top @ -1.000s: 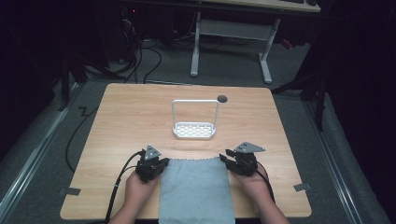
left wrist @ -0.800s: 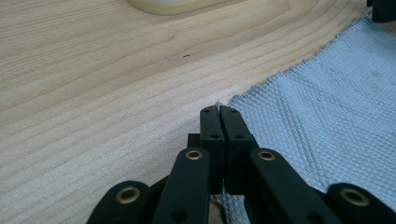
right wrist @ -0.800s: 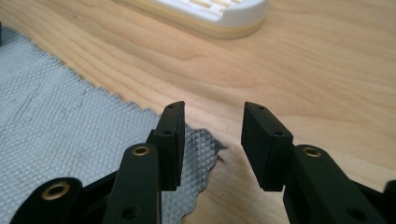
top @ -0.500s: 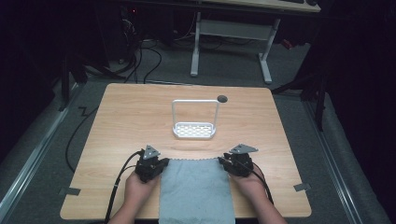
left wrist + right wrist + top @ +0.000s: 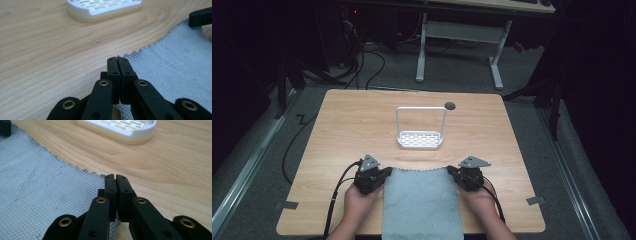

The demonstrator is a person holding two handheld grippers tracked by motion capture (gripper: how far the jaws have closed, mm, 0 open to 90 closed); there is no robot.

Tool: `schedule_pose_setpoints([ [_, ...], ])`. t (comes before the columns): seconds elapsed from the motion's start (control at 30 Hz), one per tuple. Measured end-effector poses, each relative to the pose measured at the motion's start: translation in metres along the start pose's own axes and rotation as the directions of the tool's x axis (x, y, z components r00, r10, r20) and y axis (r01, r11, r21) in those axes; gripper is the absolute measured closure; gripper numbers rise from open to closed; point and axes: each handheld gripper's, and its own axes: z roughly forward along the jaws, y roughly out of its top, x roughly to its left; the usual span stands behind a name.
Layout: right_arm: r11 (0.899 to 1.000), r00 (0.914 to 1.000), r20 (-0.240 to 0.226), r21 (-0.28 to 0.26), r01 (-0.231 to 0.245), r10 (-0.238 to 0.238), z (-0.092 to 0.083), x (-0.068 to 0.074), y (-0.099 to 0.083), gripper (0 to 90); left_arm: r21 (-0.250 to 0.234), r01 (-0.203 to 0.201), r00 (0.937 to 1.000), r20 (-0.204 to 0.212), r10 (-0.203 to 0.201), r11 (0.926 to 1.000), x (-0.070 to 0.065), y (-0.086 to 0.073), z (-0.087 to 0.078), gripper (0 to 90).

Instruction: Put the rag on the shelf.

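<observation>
A grey-blue woven cloth (image 5: pixel 421 205) lies flat at the table's near edge, its zigzag far edge facing a white slotted rack (image 5: pixel 420 139). My left gripper (image 5: pixel 387 171) is shut on the cloth's far left corner (image 5: pixel 130 56). My right gripper (image 5: pixel 452 171) has just been closing with the far right corner (image 5: pixel 100 177) between its jaws, and is now shut on it. Each hand rests on the table beside the cloth. The right gripper's jaw tip (image 5: pixel 200 18) shows across the cloth in the left gripper view, and the left gripper's tip (image 5: pixel 5 127) in the right gripper view.
The rack's tall wire handle (image 5: pixel 421 109) stands upright just beyond the cloth, at the middle of the wooden table (image 5: pixel 352 125). A dark round hole (image 5: pixel 450 105) sits behind it. Tape marks (image 5: pixel 535 200) lie near the front corners. Cables trail off the left side.
The right gripper has edged slightly left onto the cloth's far right corner. The left gripper and the cloth have stayed where they were.
</observation>
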Motion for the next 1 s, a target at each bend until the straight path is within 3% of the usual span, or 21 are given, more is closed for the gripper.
schedule_pose_setpoints([
  [0.3,0.994,0.9999,0.008,-0.11,-0.006,0.007,-0.016,0.003,0.009,88.6,-0.091,-0.021,0.9997,-0.013,0.02,0.9956,-0.002,0.009,-0.011,89.6],
  [0.47,0.986,0.9997,0.01,-0.166,-0.021,0.023,-0.023,0.003,0.018,88.6,-0.134,-0.011,0.9998,-0.017,0.009,0.991,0.0,0.019,-0.011,89.7],
  [0.63,0.98,0.9997,0.011,-0.197,-0.018,0.02,-0.025,0.001,0.027,88.6,-0.161,-0.049,0.9985,-0.03,0.045,0.9858,-0.003,0.032,-0.016,90.0],
  [0.8,0.968,0.9998,0.02,-0.249,-0.005,0.01,-0.034,-0.003,0.039,88.7,-0.22,-0.053,0.9982,-0.04,0.045,0.974,-0.001,0.049,-0.024,90.0],
  [0.83,0.962,0.9997,0.025,-0.273,0.002,0.005,-0.037,-0.005,0.045,88.8,-0.231,-0.055,0.998,-0.043,0.046,0.9714,-0.001,0.052,-0.026,90.0],
  [0.9,0.956,0.9994,0.034,-0.294,0.005,0.005,-0.04,-0.005,0.05,88.8,-0.265,-0.062,0.9975,-0.049,0.05,0.9623,0.0,0.062,-0.031,90.0],
  [0.93,0.956,0.9994,0.034,-0.294,0.005,0.005,-0.04,-0.005,0.05,88.8,-0.265,-0.062,0.9975,-0.049,0.05,0.9623,0.0,0.062,-0.031,90.0],
  [1.0,0.946,0.9992,0.04,-0.325,0.006,0.007,-0.046,-0.006,0.058,88.8,-0.296,-0.071,0.9969,-0.053,0.058,0.9525,-0.001,0.071,-0.036,90.0],
])
